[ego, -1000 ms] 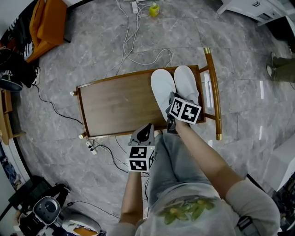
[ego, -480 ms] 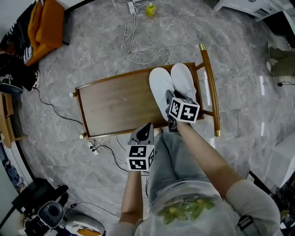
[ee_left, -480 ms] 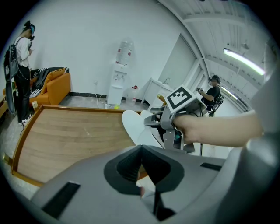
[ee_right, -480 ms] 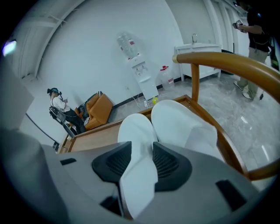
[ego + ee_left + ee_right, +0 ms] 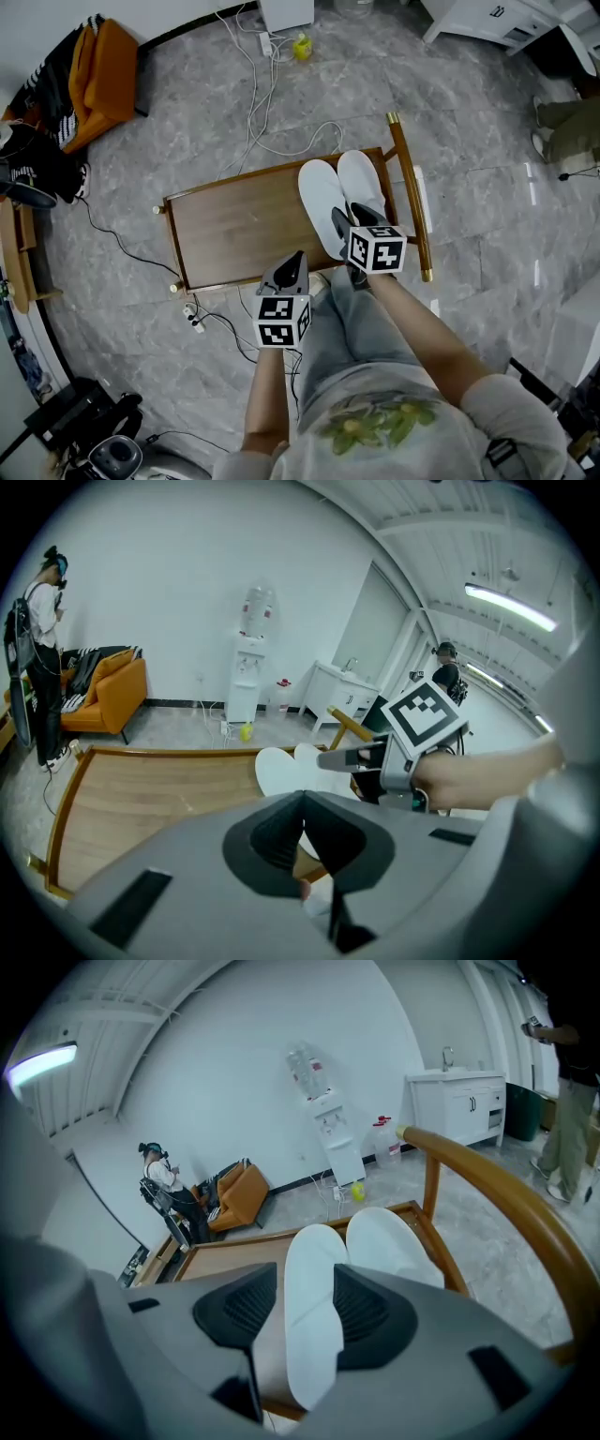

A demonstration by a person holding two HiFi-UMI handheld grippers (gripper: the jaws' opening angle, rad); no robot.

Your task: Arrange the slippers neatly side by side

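While the two white slippers (image 5: pixel 361 183) lie side by side, touching, at the right end of the wooden worktop (image 5: pixel 234 225), the right hand-held gripper (image 5: pixel 352 217) is opening its jaws, which straddle the left slipper (image 5: pixel 314 1269) at its heel without pressing it. The left hand-held gripper (image 5: pixel 292 267) hangs at the worktop's near edge, jaws together, empty.

Large lab-like or office-like workroom. Indicated by: grey stone-tile floor (image 5: pixel 469 94); bare white walls (image 5: pixel 141 574); strip light (image 5: pixel 506 607) on an exposed ceiling; water dispenser (image 5: pixel 249 667); white sink cabinet (image 5: pixel 459 1101); orange sofa (image 5: pixel 108 66); loose cables (image 5: pixel 258 103) trailing across the floor; person (image 5: pixel 42 658) standing beside the sofa.
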